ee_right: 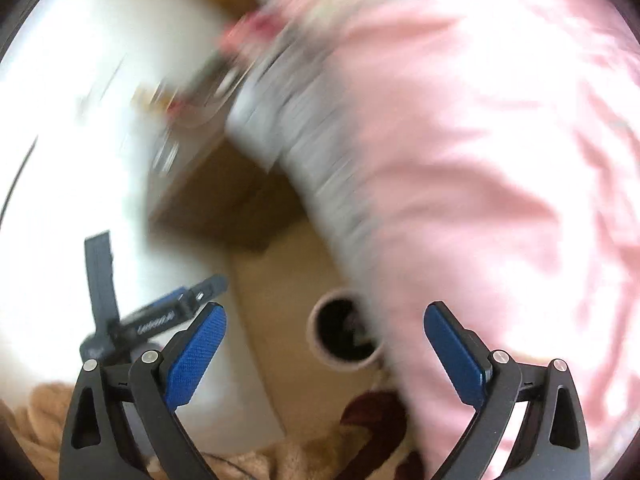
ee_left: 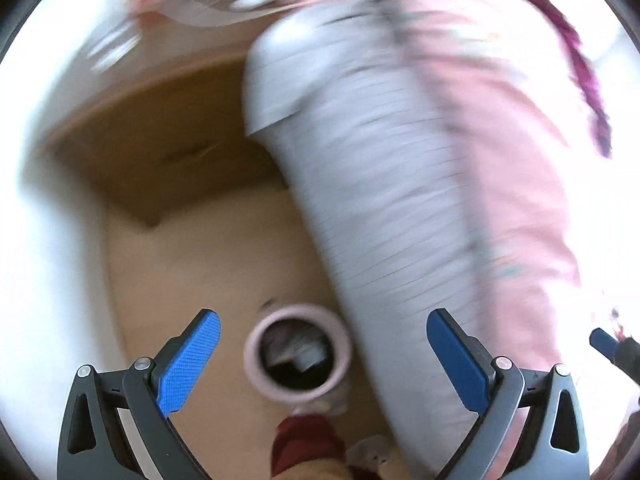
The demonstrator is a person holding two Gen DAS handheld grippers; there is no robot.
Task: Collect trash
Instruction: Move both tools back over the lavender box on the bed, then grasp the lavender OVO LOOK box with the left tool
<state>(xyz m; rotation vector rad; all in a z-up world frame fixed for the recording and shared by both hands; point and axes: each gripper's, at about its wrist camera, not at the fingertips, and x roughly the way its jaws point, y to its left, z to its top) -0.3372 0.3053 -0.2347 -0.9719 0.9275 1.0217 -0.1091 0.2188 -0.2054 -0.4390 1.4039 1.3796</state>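
Observation:
A small round pink bin (ee_left: 253,354) with a dark liner stands on the tan floor beside the bed, and white crumpled trash (ee_left: 306,356) lies inside it. My left gripper (ee_left: 323,316) hovers above the bin, open, with nothing between its blue pads (ee_left: 192,360). In the right wrist view the same bin (ee_right: 314,332) sits below my right gripper (ee_right: 325,308), which is also wide open and empty. The left gripper (ee_right: 160,320) shows at the lower left of that view. Both views are blurred by motion.
A grey striped mattress side (ee_left: 384,200) under a pink sheet (ee_left: 500,140) fills the right. A brown wooden bedside cabinet (ee_left: 160,148) stands behind the bin by a white wall. A dark red item (ee_left: 304,444) and a beige blanket (ee_right: 48,420) lie on the floor.

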